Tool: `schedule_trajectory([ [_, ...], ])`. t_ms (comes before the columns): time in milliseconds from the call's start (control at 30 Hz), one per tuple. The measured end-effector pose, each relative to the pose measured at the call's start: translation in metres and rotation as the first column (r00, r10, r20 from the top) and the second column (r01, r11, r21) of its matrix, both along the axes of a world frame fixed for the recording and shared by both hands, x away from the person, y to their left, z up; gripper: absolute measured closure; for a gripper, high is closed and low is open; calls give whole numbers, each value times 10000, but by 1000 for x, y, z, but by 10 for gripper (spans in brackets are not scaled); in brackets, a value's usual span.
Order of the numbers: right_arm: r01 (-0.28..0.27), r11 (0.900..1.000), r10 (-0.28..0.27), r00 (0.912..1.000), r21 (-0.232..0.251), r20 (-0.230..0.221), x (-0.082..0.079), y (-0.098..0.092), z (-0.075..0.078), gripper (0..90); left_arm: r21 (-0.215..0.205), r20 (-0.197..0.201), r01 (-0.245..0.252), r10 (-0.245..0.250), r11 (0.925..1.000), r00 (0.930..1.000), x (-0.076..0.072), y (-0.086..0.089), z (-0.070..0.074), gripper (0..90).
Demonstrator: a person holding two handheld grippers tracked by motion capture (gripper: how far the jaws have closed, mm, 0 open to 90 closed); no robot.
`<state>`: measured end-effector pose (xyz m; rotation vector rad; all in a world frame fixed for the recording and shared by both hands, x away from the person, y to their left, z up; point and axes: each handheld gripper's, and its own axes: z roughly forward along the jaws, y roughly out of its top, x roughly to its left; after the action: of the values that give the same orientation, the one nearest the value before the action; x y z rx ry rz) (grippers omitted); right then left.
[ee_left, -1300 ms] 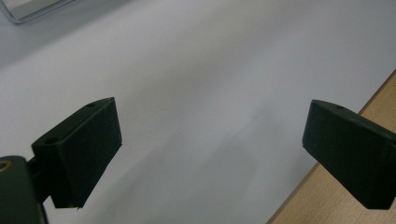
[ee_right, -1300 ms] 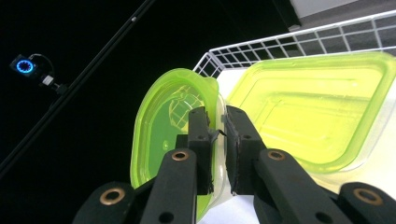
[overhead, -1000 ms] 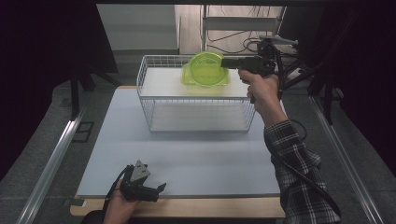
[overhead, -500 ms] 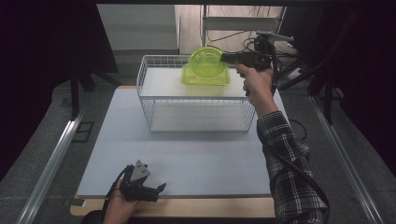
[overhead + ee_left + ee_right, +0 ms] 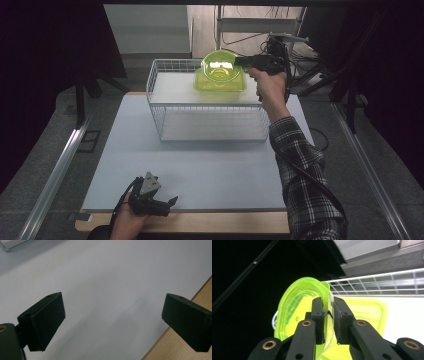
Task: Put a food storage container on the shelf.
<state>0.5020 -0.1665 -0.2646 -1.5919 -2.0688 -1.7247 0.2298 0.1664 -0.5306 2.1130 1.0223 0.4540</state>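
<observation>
On the left, my left gripper (image 5: 167, 204) is resting at the near edge of the pale blue-grey table mat (image 5: 200, 165), held low in the person's hand just where the mat meets the light wooden table edge (image 5: 200, 222). In the left gripper view its two black jaws are standing wide apart with nothing between them, only the bare mat below and a strip of wood at the lower right (image 5: 197, 297).

Moving toward the middle, the white wire-mesh basket (image 5: 210, 122) is sitting at the far part of the mat, its long side facing me. A flat translucent lime-green plastic lid or tray (image 5: 220, 86) is lying inside the basket near its far right corner.

Right of that, my right gripper (image 5: 239, 62) is reaching over the basket's far right end, the checked-sleeved forearm (image 5: 305, 180) stretching up from the bottom of the high view. It is pinching the rim of a round translucent lime-green plastic bowl (image 5: 218, 66), which is tilted on edge above the green lid. In the right gripper view the jaws are pressing close together on the bowl's thin wall (image 5: 297, 307) (one pad inside the bowl, one outside), with the basket's wire rim (image 5: 382, 281) running behind it.
</observation>
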Motion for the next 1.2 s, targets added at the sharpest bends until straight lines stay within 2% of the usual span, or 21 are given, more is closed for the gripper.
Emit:
schedule_trajectory([
  [133,119,9996,-118,9999,-240,61,1,1,-1,776,22,-10,14,-14,10000,10000,0,0,0,46],
  [467,290,9992,-288,9996,-275,53,7,2,-5,730,40,-39,32,-32,10000,10000,0,-1,-1,46],
  [667,186,9994,-183,9998,-280,89,9,4,-7,676,33,-32,35,-35,10000,10000,0,-1,0,46],
  [867,41,9997,-36,9998,-244,215,7,4,-4,575,38,-23,29,-29,10000,10000,0,-1,0,46],
  [1000,-110,9993,124,9991,-361,398,3,2,-3,509,60,-31,26,-25,10000,10000,0,-1,0,46],
  [1200,-434,9983,454,9976,-376,532,-4,-3,-5,465,71,-24,8,-8,10000,10000,0,-1,0,46],
])
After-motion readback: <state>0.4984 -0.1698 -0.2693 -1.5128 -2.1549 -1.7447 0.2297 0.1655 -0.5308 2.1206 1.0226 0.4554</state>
